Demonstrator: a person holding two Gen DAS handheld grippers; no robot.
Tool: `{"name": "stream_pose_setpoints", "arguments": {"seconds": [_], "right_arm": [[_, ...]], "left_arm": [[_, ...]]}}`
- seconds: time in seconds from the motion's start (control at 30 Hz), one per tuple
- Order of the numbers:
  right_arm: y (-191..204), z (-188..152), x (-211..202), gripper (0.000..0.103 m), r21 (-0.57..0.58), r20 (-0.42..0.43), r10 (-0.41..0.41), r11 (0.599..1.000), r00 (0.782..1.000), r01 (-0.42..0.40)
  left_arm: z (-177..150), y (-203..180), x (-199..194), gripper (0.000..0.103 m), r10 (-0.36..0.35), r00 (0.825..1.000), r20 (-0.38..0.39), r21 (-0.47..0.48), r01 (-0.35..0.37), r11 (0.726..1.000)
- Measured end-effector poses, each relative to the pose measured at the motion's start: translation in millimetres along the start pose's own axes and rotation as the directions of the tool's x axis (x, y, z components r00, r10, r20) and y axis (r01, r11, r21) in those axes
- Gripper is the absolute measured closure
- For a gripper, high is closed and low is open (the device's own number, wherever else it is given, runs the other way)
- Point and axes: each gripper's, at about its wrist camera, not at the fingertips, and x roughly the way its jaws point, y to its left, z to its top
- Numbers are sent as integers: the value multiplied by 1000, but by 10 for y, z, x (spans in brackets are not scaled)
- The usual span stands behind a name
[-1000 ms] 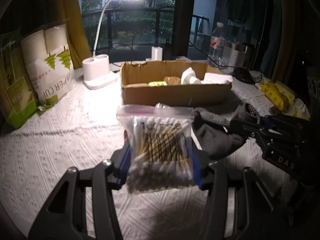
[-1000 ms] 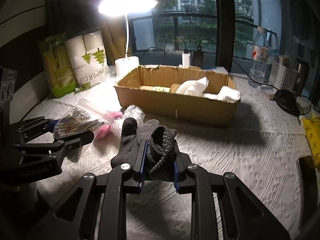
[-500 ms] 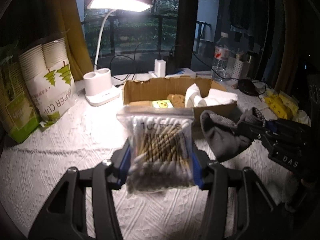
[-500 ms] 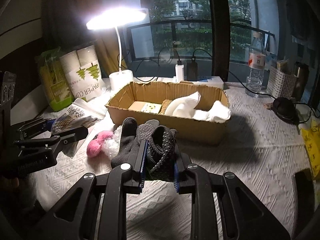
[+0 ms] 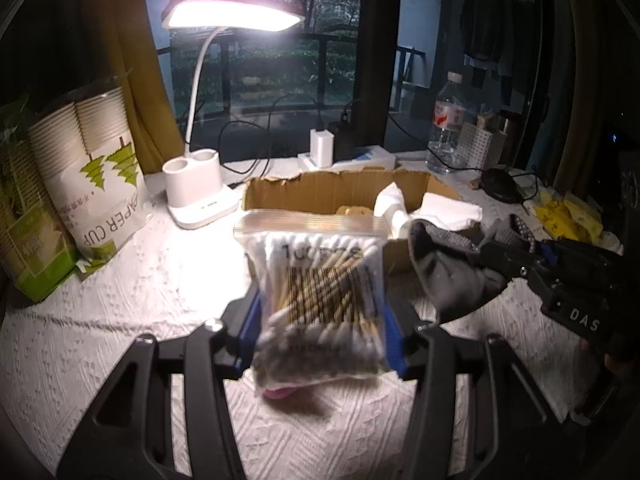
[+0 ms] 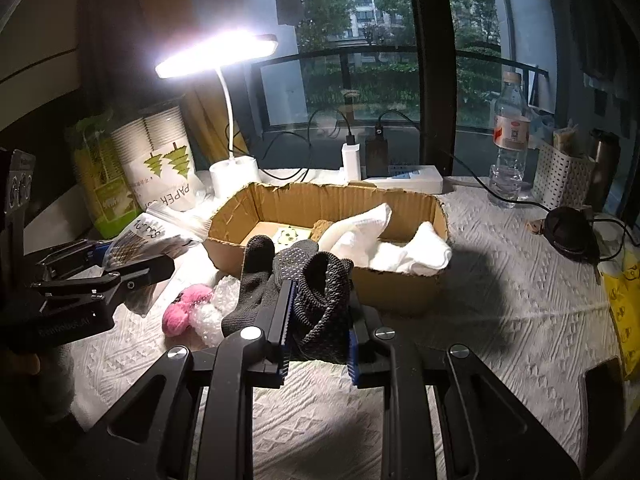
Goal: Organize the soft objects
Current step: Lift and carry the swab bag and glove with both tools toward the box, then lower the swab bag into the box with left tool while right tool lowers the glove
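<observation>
My left gripper (image 5: 320,336) is shut on a clear zip bag of cotton swabs (image 5: 320,292), held above the table in front of the cardboard box (image 5: 320,188). The bag also shows in the right wrist view (image 6: 152,236). My right gripper (image 6: 318,332) is shut on a dark grey knitted glove (image 6: 320,288), held up just before the box's near wall (image 6: 400,292). The glove also shows in the left wrist view (image 5: 448,272). Inside the box lie white cloths (image 6: 384,240), a brown sponge (image 6: 320,227) and a small pale pad (image 6: 290,236).
A pink fluffy ball (image 6: 186,308) and bubble wrap (image 6: 216,312) lie on the white tablecloth left of the box. A lit desk lamp (image 5: 196,196), paper cup packs (image 5: 100,176), a water bottle (image 6: 510,148), a white holder (image 6: 564,176) and yellow packets (image 5: 568,216) surround the box.
Both grippers have risen with their loads and moved closer to the box. The glove has come off the table, and the pink ball and bubble wrap now show beneath.
</observation>
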Motion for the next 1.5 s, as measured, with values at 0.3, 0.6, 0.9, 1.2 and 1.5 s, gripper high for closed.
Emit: {"name": "stream_pose_setpoints", "arguments": {"seconds": [0.3,0.6,0.9,1.2,1.5], "right_arm": [[-110,93,-1,80,8,29,-18,1000,999,18],[-195,205,5,80,13,56,-32,999,998,32],[-295,314,19,80,21,80,-53,998,995,52],[-357,438,44,80,20,101,-72,997,992,70],[-437,476,133,80,37,95,-89,996,992,86]], "left_arm": [[192,13,35,51,-5,999,42,3,5,1000],[394,46,81,51,-19,997,79,-4,19,1000],[533,47,125,51,-13,993,113,3,13,1000],[676,66,159,51,-2,988,155,9,1,1000],[747,109,307,51,8,986,169,10,-10,1000]]}}
